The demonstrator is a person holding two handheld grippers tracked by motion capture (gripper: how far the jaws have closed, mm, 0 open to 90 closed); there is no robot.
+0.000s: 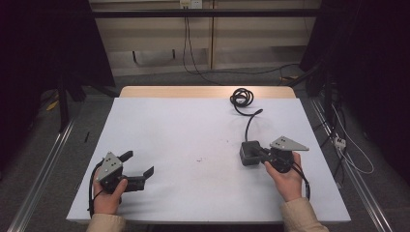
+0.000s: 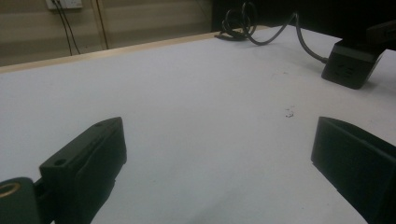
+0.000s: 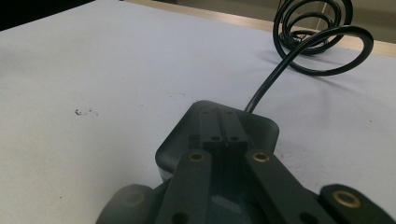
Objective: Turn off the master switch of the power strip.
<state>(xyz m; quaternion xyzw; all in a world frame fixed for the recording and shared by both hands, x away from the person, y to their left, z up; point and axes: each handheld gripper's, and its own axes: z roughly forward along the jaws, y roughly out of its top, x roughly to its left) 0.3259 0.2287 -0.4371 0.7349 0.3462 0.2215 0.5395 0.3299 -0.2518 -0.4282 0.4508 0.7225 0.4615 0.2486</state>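
Note:
A black power adapter box lies on the white sheet at the right. Its black cable runs back to a coil near the far edge. My right gripper is shut, its two jaws pressed together and lying over the top of the box, nothing between them; in the right gripper view the tips of my right gripper meet above the box. My left gripper stands open near the front left, well apart from the box, with bare sheet between the jaws of my left gripper.
A few small dark specks mark the sheet's middle. The wooden table edge shows behind the sheet. Loose cables and a white plug strip lie on the floor at the right; metal rails run along both sides.

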